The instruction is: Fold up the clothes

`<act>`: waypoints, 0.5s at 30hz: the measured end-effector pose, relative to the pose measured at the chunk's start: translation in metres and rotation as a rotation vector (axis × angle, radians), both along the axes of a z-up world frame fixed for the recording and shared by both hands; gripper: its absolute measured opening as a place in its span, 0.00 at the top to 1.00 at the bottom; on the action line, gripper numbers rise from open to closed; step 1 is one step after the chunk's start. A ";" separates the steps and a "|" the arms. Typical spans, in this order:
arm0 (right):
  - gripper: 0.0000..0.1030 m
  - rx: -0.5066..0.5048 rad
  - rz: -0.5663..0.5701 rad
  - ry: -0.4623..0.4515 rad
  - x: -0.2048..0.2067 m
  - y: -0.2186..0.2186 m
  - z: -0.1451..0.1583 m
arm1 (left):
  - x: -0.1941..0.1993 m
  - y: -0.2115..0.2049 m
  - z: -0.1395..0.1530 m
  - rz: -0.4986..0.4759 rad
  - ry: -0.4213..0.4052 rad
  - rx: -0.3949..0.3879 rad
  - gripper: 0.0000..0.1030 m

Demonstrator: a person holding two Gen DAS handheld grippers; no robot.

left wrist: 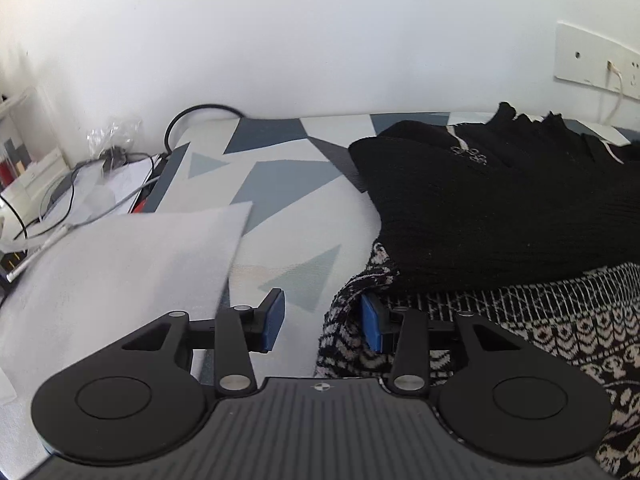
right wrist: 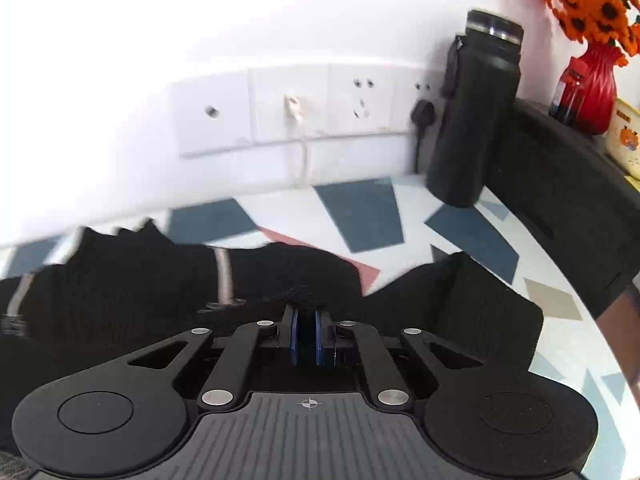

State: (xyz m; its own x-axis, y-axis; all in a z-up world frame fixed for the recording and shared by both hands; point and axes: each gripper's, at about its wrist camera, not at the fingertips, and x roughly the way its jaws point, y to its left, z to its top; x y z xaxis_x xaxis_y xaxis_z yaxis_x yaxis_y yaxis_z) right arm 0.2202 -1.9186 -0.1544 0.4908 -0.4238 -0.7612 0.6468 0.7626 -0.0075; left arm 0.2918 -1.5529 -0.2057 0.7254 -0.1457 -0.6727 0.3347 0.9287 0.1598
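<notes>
A black knit sweater [left wrist: 500,208] lies on the geometric-patterned tablecloth [left wrist: 280,184], on top of a black-and-white patterned knit garment [left wrist: 540,320]. My left gripper [left wrist: 323,322] is open at the patterned garment's left edge. Its right blue pad [left wrist: 372,324] touches the fabric, while the left pad [left wrist: 274,320] stands free over the cloth. In the right wrist view, the black sweater [right wrist: 120,288] spreads under and ahead of my right gripper [right wrist: 306,334]. That gripper is shut, with a raised bunch of black knit pinched at its tips. The tablecloth [right wrist: 360,216] shows beyond.
A white foam sheet [left wrist: 120,272] and loose cables [left wrist: 60,200] lie to the left. Wall sockets [right wrist: 300,108] sit behind the table. A black flask [right wrist: 476,108] stands at the back right beside a black box [right wrist: 560,184], with a red vase of orange flowers [right wrist: 596,88] on it.
</notes>
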 end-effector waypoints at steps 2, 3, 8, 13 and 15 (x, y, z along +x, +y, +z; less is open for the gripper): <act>0.84 0.035 -0.007 0.095 0.007 -0.006 -0.016 | 0.000 0.000 0.000 -0.007 -0.001 0.000 0.59; 0.78 0.041 -0.007 0.101 0.009 -0.005 -0.015 | 0.001 0.000 0.000 -0.010 0.000 -0.001 0.58; 0.57 0.040 0.001 0.025 0.012 0.009 0.005 | 0.003 0.002 -0.001 -0.049 -0.014 0.002 0.45; 0.56 0.075 0.202 -0.026 0.057 0.048 0.027 | 0.002 0.004 -0.004 -0.066 -0.029 -0.024 0.44; 0.56 0.100 0.289 -0.024 0.081 0.067 0.030 | 0.002 0.004 -0.005 -0.082 -0.032 -0.033 0.44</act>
